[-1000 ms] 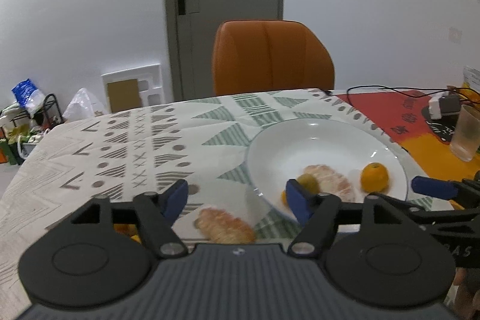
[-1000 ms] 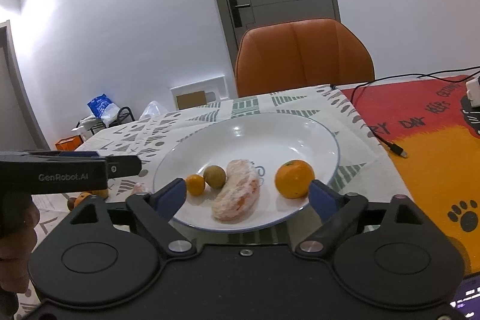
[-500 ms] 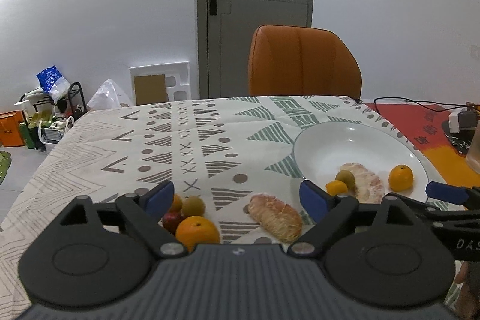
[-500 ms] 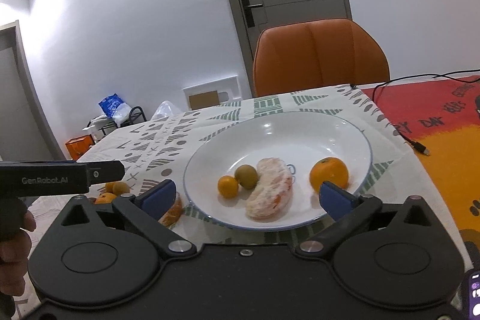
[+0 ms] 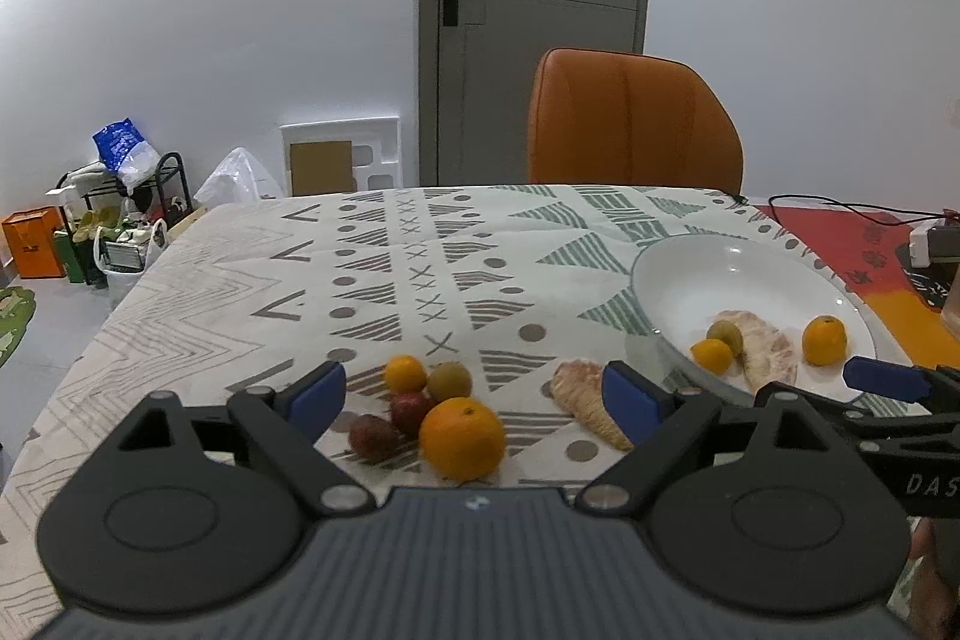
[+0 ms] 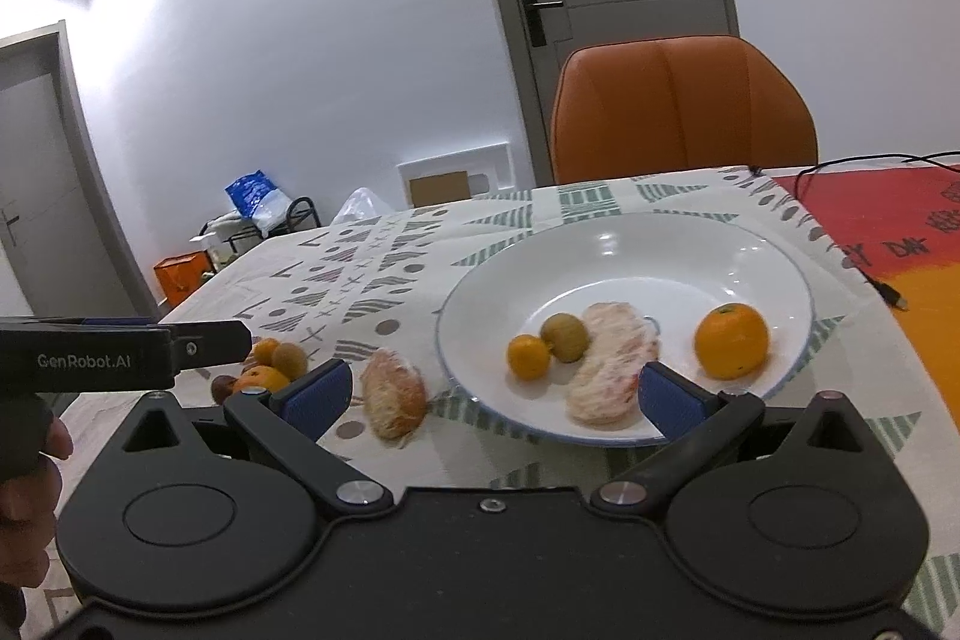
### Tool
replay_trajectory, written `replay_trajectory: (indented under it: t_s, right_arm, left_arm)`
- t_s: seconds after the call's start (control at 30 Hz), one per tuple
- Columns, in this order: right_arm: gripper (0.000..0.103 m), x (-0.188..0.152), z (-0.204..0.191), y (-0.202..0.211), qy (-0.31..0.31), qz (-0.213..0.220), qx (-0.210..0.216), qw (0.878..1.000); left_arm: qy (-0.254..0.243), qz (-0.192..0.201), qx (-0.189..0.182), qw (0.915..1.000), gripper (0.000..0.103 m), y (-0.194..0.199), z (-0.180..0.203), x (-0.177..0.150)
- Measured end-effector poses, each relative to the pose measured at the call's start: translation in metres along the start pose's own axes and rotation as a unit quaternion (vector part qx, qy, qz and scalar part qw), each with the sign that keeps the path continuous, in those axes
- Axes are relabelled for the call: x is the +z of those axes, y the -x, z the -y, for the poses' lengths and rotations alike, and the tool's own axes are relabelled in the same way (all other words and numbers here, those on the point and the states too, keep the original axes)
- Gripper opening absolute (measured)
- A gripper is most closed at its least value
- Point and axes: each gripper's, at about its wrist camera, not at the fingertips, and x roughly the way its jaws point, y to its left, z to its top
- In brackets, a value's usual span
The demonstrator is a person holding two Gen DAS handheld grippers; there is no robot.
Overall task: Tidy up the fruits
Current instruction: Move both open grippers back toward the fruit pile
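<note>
A white plate point(image 6: 774, 250) point(image 5: 678, 268) holds an orange point(image 6: 731, 340), a peeled pomelo piece point(image 6: 612, 364), a small green fruit point(image 6: 564, 337) and a small orange point(image 6: 528, 357). On the cloth lie another pomelo piece point(image 5: 585, 403) point(image 6: 395, 394), a big orange point(image 5: 461, 437), a small orange point(image 5: 405, 373), a green fruit point(image 5: 449, 379) and two dark red fruits point(image 5: 393, 424). My left gripper point(image 5: 474, 394) is open and empty, over the loose fruit pile. My right gripper point(image 6: 495, 391) is open and empty, at the plate's near left edge.
An orange chair point(image 5: 633, 118) stands behind the table. A red and orange mat point(image 6: 888, 220) with a cable point(image 5: 840, 205) lies to the right. Clutter and a rack point(image 5: 114, 214) stand on the floor at left.
My left gripper has swung left from the plate to the loose fruit pile. My right gripper has shifted left, so the plate now sits to the right in its view. Both stay open.
</note>
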Motion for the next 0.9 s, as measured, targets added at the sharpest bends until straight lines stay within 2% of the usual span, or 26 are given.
replay_trajectory:
  t_s: [0.37, 0.57, 0.7, 0.9]
  right_arm:
    - [0.103, -0.005, -0.024, -0.004, 0.025, -0.007, 0.024, 0.999]
    - [0.102, -0.007, -0.036, -0.009, 0.044, -0.009, 0.035, 0.998]
    - [0.092, -0.008, -0.044, -0.013, 0.057, -0.016, 0.044, 0.997]
    - [0.082, -0.009, -0.053, -0.021, 0.066, -0.030, 0.055, 0.996]
  left_arm:
    - [0.031, -0.005, 0.023, 0.9992, 0.091, 0.000, -0.028, -0.014]
    - [0.039, -0.007, 0.019, 0.9991, 0.089, -0.001, -0.039, -0.018]
    - [0.043, -0.008, 0.016, 0.9989, 0.087, -0.004, -0.044, -0.022]
    - [0.053, -0.015, 0.011, 0.9984, 0.071, -0.009, -0.052, -0.025]
